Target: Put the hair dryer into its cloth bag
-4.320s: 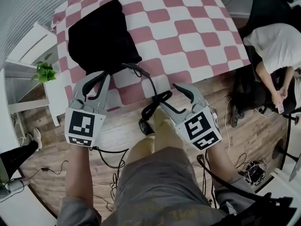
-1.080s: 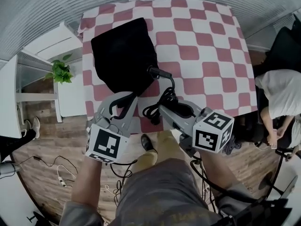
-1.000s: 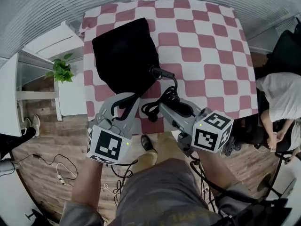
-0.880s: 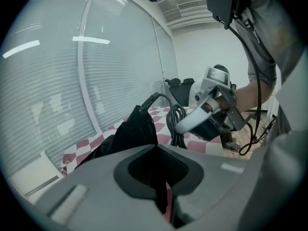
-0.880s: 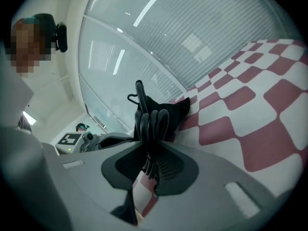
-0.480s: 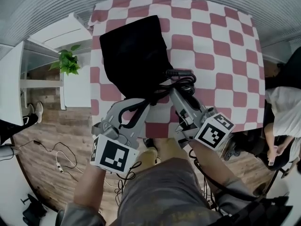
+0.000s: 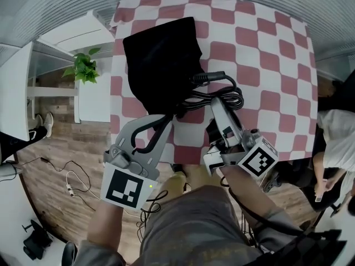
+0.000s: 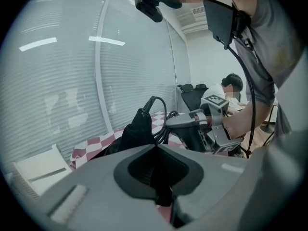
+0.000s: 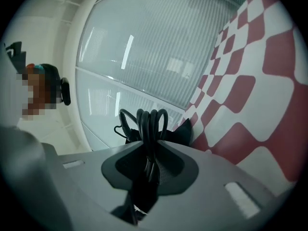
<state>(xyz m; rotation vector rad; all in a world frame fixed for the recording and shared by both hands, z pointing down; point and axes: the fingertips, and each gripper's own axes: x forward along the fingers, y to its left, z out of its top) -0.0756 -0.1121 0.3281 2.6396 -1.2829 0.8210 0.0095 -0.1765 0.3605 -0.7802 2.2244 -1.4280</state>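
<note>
A black cloth bag (image 7: 161, 60) lies on the red-and-white checked table (image 7: 260, 65). The hair dryer itself is hidden; only its cord's stiff end (image 7: 208, 77) sticks out of the bag's right side. My left gripper (image 7: 169, 117) is shut on the bag's near edge, and the cloth (image 8: 137, 129) rises from its jaws (image 8: 155, 148). My right gripper (image 7: 216, 103) is just right of the bag's mouth, shut on the coiled black cable (image 7: 222, 96). The cable's loops (image 9: 149, 121) stand up between the right gripper (image 9: 149, 150).
A white side shelf with a potted plant (image 7: 84, 68) stands left of the table. A seated person (image 7: 338, 126) is at the right edge. Loose cables (image 7: 72, 184) lie on the wooden floor. Window blinds run behind the table.
My right gripper has swung from pointing left to pointing up the table, carrying the cable coil closer to the bag's right side. My left gripper keeps its hold, slightly raised.
</note>
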